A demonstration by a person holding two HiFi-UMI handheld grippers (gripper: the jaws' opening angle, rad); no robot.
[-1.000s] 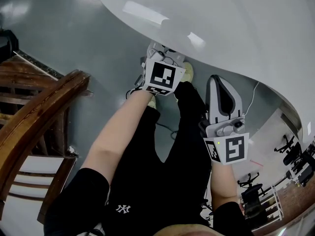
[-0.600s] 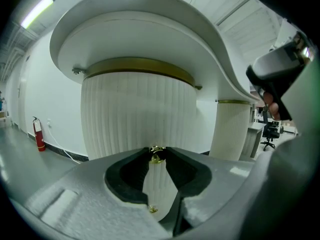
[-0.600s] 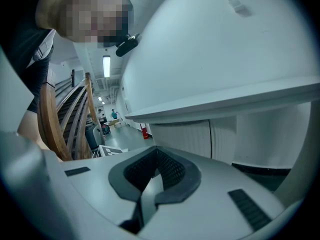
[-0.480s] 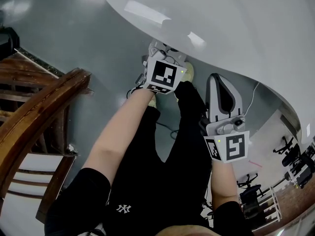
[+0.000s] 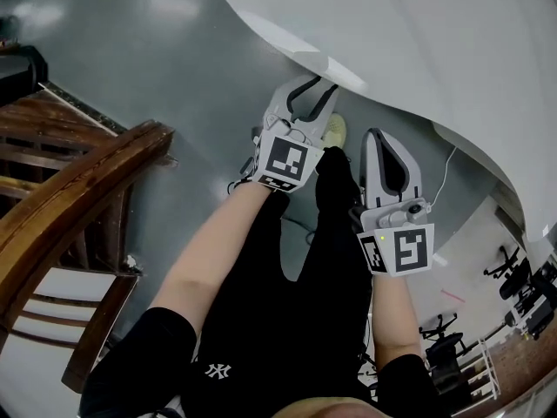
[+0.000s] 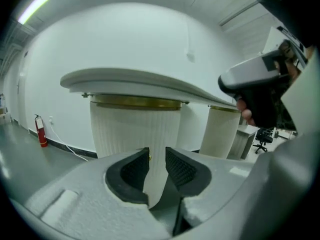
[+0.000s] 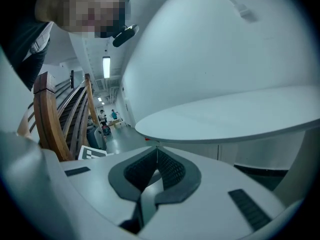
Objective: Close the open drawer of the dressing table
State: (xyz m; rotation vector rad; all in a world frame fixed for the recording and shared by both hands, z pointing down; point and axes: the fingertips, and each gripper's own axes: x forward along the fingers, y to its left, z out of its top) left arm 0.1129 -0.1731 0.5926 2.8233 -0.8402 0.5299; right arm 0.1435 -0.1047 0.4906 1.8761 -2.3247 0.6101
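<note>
The dressing table shows as a white rounded top (image 5: 435,42) across the upper right of the head view; no drawer is visible in any view. My left gripper (image 5: 315,84) reaches just to the top's edge, jaws a narrow gap apart and holding nothing. In the left gripper view, the left gripper (image 6: 157,156) looks under the top (image 6: 140,81) at a fluted white pedestal (image 6: 135,129) with a gold band. My right gripper (image 5: 380,136) is lower and to the right, short of the table, jaws together. The right gripper (image 7: 156,151) faces the top's rim (image 7: 235,116).
A dark wooden chair (image 5: 61,207) stands close on the left. The person's black-trousered legs and a pale shoe (image 5: 333,129) are below the grippers on the grey floor. A second pedestal (image 6: 220,134) stands to the right. A fire extinguisher (image 6: 42,132) sits by the far wall.
The left gripper's fingers, hidden under the table edge before, now show in front of it. The table edge sits further up and right in the head view. The right gripper has barely shifted.
</note>
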